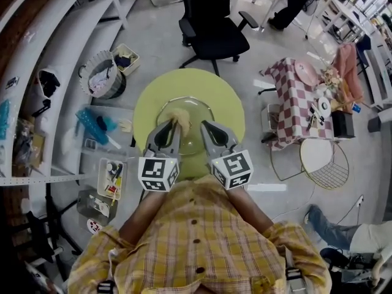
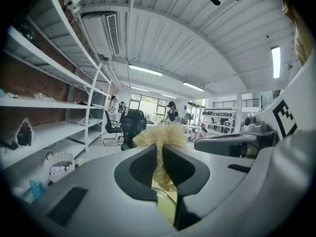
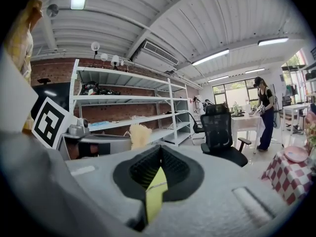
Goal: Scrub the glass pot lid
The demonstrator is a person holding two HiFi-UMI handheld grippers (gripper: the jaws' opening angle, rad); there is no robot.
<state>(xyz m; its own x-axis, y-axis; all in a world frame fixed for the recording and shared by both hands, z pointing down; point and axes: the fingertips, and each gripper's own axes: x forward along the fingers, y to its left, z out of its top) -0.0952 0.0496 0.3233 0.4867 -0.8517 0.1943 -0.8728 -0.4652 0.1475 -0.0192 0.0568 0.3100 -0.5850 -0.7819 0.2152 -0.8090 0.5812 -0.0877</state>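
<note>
Scrubber (image 2: 160,135) pinched in left hand-held gripper (image 2: 159,151) over glass pot lid (image 1: 193,110) on counter (image 1: 184,81); right hand-held gripper (image 3: 159,154) jaws closed at lid's rim.

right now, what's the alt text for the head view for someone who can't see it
Seen from above, the left gripper clamps a tan scrubber on a glass pot lid lying on a round yellow-green table, with the right gripper shut at the lid's right side.

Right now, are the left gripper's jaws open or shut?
Shut. The left gripper clamps the scrubber: its own view shows both jaws pressing the straw-coloured fibres, the tuft fanning out beyond their tips.
</note>
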